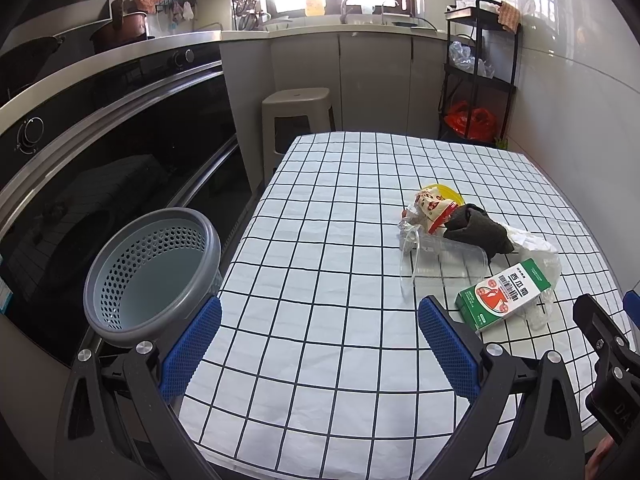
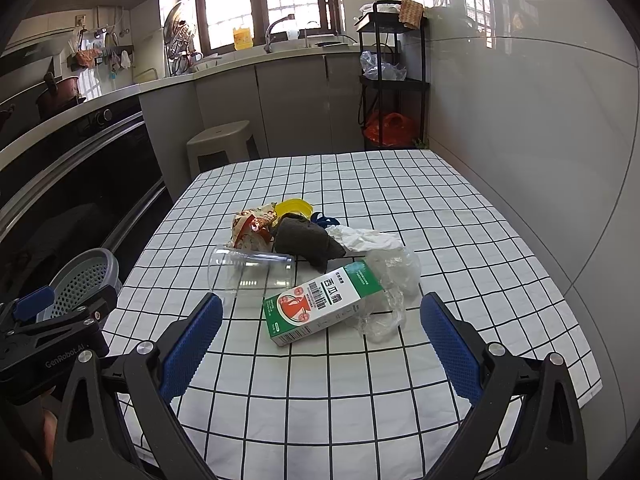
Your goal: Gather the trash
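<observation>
The left gripper has its 2 blue fingers spread wide apart, with nothing between the jaws. The right gripper is just the same: 2 blue fingers wide apart, holding nothing, both pointing forward

2 wrist views, shared checked table

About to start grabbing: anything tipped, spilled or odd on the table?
The clear plastic cup lies tipped on its side beside the green-and-white box; no spill visible. The rest is just heaped trash.
</observation>
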{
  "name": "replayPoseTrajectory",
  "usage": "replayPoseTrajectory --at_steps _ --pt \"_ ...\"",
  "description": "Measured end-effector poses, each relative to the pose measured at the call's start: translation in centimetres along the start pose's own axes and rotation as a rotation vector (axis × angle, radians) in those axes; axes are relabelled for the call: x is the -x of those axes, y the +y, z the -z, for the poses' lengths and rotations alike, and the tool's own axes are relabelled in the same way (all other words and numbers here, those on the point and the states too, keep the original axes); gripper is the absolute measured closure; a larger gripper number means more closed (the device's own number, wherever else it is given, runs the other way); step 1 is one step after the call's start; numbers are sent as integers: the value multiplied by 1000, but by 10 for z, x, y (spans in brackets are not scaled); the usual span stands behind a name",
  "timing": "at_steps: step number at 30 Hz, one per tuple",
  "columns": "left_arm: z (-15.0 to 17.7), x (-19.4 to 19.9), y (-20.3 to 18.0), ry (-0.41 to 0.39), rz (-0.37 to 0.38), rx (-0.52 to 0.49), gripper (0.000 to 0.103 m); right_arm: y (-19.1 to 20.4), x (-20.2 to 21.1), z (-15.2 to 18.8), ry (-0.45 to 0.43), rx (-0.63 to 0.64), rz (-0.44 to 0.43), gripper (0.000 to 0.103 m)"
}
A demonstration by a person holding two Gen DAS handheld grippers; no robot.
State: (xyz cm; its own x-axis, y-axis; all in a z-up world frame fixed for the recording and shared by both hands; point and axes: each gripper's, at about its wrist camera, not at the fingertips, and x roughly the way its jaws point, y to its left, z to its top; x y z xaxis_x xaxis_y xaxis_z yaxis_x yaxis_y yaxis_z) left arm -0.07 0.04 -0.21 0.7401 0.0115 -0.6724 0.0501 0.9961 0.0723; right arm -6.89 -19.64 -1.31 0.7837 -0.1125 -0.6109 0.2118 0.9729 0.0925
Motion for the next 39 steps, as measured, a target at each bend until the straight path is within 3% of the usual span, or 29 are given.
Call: replayPoseTrajectory --at_steps 39 --pt "0 0 1 1 -1 0 6 3 2 0 4 -1 -6 8"
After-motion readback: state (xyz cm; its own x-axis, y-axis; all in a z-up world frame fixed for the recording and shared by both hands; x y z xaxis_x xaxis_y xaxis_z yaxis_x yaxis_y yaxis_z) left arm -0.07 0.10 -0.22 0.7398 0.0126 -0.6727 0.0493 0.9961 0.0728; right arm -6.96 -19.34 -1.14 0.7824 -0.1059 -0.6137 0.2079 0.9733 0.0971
